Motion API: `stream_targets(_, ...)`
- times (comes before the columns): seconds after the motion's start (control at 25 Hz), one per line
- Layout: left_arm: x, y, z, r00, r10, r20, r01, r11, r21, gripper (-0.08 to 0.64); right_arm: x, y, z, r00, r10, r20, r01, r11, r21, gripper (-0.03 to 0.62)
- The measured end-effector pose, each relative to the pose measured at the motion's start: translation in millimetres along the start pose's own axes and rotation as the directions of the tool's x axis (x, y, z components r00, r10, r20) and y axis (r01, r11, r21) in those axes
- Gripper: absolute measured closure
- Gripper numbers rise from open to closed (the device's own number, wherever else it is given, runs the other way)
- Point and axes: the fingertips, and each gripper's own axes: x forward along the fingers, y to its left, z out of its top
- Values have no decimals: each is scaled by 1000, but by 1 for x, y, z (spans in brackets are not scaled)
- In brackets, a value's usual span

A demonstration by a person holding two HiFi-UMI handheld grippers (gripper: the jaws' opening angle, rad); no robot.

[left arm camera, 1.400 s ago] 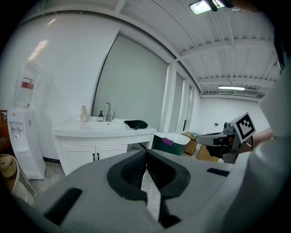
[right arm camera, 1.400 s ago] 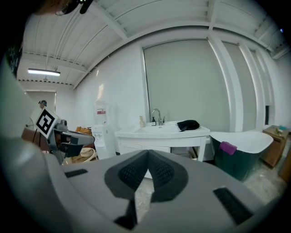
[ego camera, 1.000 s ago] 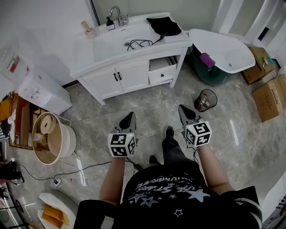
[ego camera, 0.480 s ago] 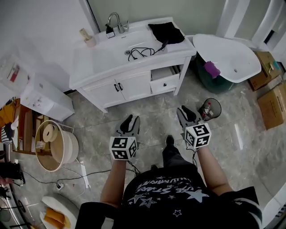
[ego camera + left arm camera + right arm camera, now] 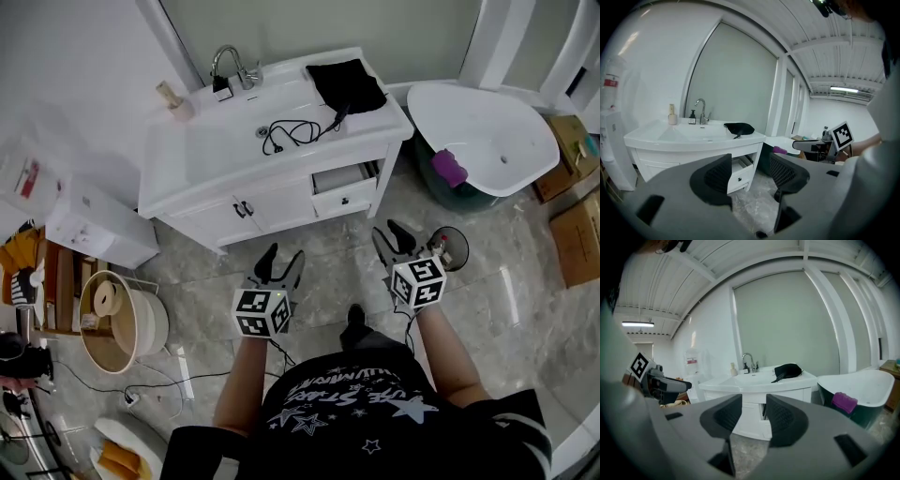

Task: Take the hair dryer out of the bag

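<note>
text | shirt print (image 5: 356, 401): partly legible, "STAR"; red label (image 5: 610, 82) on white appliance (image 5: 614, 136): unreadable

1. The head camera looks steeply down from above the person. The white counter (image 5: 216, 150) lies ahead, not close.
2. The camera on the left gripper (image 5: 283, 255) sits low. It looks out between its empty, opening jaws toward that counter.
3. The camera on the right gripper (image 5: 389, 230) does the same from beside it, through empty, opening jaws.
4. All three see the tap (image 5: 228, 66) and the black bag (image 5: 345, 82).
</note>
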Motion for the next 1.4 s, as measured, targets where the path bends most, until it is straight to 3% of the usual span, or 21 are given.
stream_targets(0.48, 84, -8, 39, 1000, 11, 21, -10, 999, -32, 193, 44, -79, 27, 1000, 23, 11, -23, 1000, 0, 374)
stream_targets(1.08, 158, -14, 59, 998, -56, -4, 56, 998, -41, 181, 67, -137, 36, 999, -41, -6, 41, 999, 23, 374)
stream_targets(1.4, 231, 0, 75, 991, -130, -38, 129, 991, -30, 164, 105, -178, 50, 995, -98, -19, 98, 995, 20, 384)
